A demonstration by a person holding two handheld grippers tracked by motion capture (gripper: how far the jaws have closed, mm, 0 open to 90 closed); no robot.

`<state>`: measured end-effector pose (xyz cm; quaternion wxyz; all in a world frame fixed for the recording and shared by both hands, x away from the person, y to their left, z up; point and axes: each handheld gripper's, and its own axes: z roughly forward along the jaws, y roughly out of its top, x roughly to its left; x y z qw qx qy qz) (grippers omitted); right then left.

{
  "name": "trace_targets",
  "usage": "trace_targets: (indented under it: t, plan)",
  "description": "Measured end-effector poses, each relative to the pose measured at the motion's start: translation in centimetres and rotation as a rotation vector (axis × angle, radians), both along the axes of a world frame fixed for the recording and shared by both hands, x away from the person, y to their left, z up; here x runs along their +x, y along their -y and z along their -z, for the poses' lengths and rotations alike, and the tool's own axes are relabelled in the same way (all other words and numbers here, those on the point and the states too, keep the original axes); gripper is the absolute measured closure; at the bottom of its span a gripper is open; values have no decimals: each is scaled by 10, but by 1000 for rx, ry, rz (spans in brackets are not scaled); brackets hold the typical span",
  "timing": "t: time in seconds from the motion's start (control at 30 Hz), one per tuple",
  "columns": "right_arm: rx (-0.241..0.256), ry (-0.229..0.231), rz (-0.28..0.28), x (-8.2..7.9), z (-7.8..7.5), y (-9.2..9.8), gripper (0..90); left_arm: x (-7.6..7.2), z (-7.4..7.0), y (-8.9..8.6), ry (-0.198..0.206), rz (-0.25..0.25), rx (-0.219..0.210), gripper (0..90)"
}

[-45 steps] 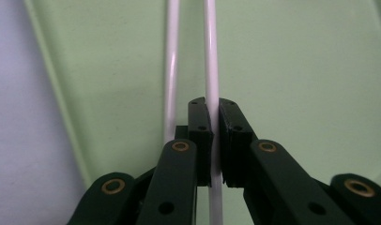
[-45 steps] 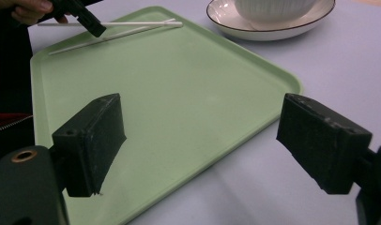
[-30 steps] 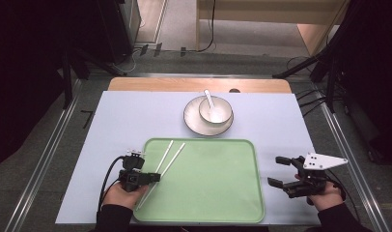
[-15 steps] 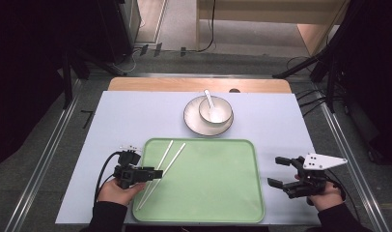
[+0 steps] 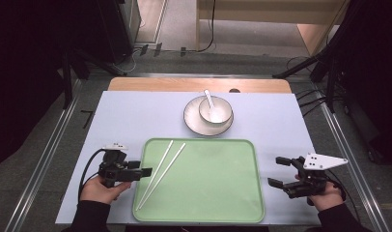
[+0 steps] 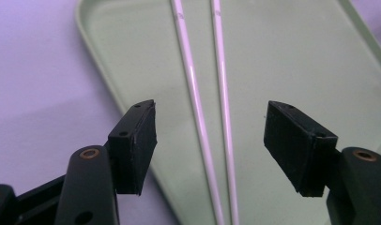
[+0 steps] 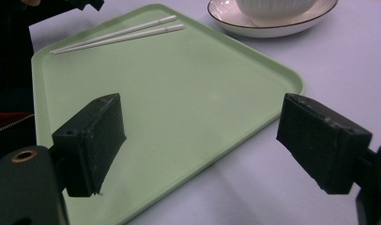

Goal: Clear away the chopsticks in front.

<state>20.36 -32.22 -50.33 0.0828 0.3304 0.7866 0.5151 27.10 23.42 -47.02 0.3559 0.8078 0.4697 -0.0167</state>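
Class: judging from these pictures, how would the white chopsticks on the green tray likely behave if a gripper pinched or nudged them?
The chopsticks look thin, straight and glossy, so probably stiff, light and slippery. Lying flat on the smooth tray, they may slide or roll when nudged.

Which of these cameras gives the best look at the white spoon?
The high view: the spoon stands in the bowl on its plate. The right gripper view catches just the bowl's base and plate; the left gripper view looks at chopsticks.
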Motion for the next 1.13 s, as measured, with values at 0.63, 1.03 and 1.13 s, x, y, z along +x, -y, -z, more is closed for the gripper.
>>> trace_targets:
  t: [0.63, 1.03, 1.13]
  plan:
    - [-1, 1, 1, 0, 0, 1, 162, -11, -7, -61, 79, -48, -7, 343]
    - [0, 0, 1, 0, 0, 0, 162, -12, -7, -66, 72, -57, -22, 337]
    - [0, 0, 1, 0, 0, 1, 162, -12, -6, -65, 72, -70, -26, 331]
